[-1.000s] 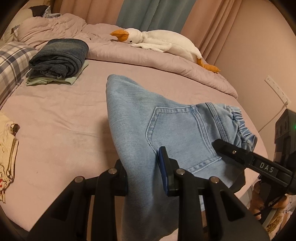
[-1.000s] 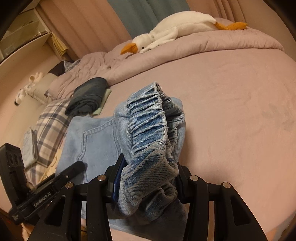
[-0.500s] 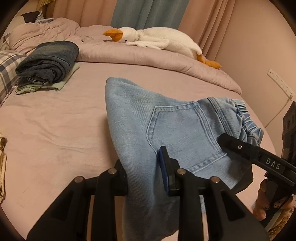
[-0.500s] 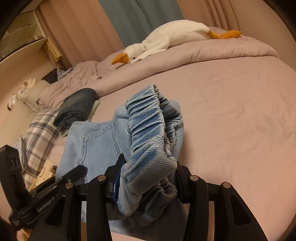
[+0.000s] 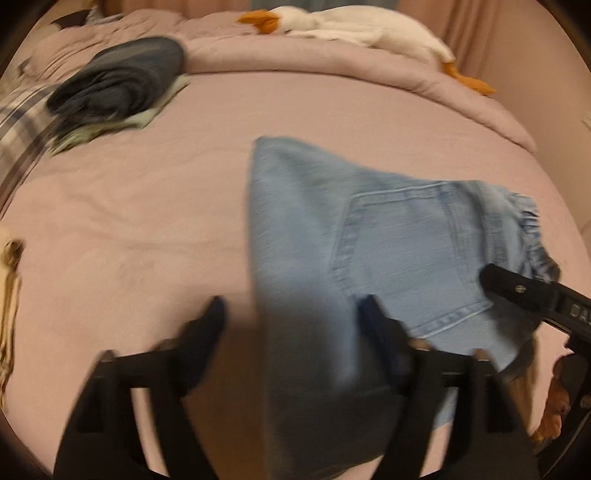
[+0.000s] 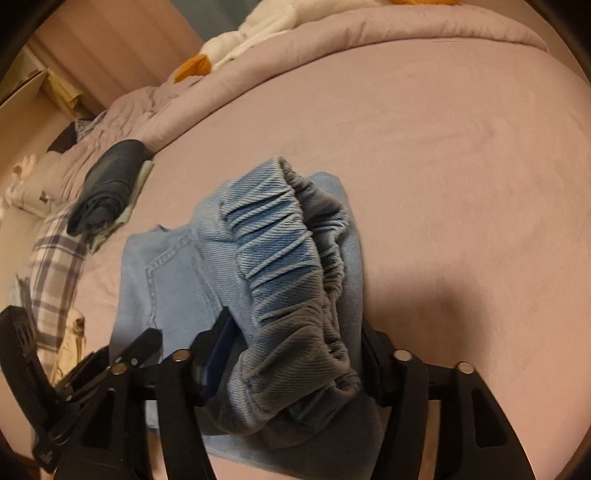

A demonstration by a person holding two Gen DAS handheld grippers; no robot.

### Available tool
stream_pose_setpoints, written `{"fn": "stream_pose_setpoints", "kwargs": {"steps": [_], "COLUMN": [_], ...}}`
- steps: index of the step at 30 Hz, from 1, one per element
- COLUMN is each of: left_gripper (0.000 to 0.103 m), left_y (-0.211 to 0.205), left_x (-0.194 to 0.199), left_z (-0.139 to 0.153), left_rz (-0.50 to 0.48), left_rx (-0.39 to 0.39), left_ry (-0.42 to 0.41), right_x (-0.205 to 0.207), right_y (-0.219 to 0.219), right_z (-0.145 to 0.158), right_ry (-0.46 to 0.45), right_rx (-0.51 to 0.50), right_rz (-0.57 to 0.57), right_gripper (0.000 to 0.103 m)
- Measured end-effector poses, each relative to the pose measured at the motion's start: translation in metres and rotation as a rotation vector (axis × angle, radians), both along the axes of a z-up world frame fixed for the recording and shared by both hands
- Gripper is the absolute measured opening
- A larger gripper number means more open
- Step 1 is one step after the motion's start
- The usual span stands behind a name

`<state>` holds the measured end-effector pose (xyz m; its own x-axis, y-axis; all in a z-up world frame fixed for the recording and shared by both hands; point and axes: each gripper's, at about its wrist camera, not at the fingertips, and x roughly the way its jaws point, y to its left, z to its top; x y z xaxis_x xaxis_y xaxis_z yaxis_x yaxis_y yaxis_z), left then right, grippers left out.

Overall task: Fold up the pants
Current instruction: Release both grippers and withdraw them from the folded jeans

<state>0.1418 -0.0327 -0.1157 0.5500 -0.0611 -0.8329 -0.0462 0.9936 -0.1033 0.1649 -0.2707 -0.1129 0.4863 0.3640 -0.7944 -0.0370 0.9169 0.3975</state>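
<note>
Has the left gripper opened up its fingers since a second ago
Yes. The left gripper now has its fingers spread, the left finger off the light blue jeans and over bare bedsheet.

Pants (image 6: 236, 280): light blue denim, matt, visible twill rib; gathered elastic waistband (image 6: 291, 258), stitched back pocket (image 5: 410, 258).
Bed sheet (image 5: 147, 221): mauve cloth, matt, soft short nap.
Duvet (image 5: 332, 77), 12 o'clock: same mauve cloth, puffy.
Plush goose (image 5: 354, 27): white fuzzy fabric, orange beak.
Folded stack (image 5: 122, 81), 10 o'clock: dark blue denim, matt.
Right gripper (image 6: 295, 354): black matt plastic, bright metal screw heads (image 6: 402, 355).
Left gripper (image 5: 291, 321): black matt plastic, blurred.
</note>
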Motion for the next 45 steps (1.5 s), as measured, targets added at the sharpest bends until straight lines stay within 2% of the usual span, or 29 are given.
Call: {"fn": "stream_pose_setpoints", "kwargs": {"steps": [5, 9, 11, 13, 16, 22, 27, 30, 35, 42, 45], "left_gripper": [0.083, 0.087, 0.097, 0.102, 0.102, 0.102, 0.102, 0.102, 0.102, 0.102, 0.102], "left_y": [0.014, 0.022, 0.026, 0.029, 0.033, 0.03, 0.023, 0.02, 0.014, 0.014, 0.011], "left_x": [-0.024, -0.05, -0.064, -0.081, -0.099, -0.119, -0.135, -0.143, -0.149, -0.149, -0.151], "left_z": [0.001, 0.022, 0.037, 0.054, 0.075, 0.096, 0.111, 0.114, 0.113, 0.11, 0.111], "left_rz": [-0.003, 0.015, 0.027, 0.034, 0.045, 0.019, 0.017, 0.012, 0.031, 0.041, 0.051], "left_rx": [-0.127, -0.129, -0.137, -0.152, -0.161, -0.205, -0.147, -0.156, -0.09, -0.077, -0.047], "left_ry": [0.041, 0.003, -0.04, -0.095, -0.154, -0.192, -0.227, -0.245, -0.242, -0.229, -0.243], "right_x": [-0.008, -0.017, -0.025, -0.037, -0.057, -0.088, -0.1, -0.102, -0.108, -0.114, -0.114], "right_y": [-0.002, -0.013, -0.015, -0.017, -0.02, -0.012, 0.0, 0.004, 0.006, 0.004, 0.003], "right_z": [0.003, 0.01, 0.02, 0.033, 0.054, 0.088, 0.097, 0.091, 0.092, 0.094, 0.093], "right_ry": [0.003, -0.008, -0.036, -0.083, -0.166, -0.298, -0.361, -0.355, -0.357, -0.365, -0.363], "right_rx": [-0.069, -0.085, -0.092, -0.115, -0.124, -0.122, -0.123, -0.124, -0.148, -0.153, -0.163], "right_rz": [-0.023, -0.052, -0.054, -0.066, -0.075, -0.036, -0.024, -0.012, -0.019, -0.033, -0.047], "right_gripper": [0.079, 0.08, 0.08, 0.082, 0.091, 0.094, 0.094, 0.095, 0.095, 0.095, 0.095]}}
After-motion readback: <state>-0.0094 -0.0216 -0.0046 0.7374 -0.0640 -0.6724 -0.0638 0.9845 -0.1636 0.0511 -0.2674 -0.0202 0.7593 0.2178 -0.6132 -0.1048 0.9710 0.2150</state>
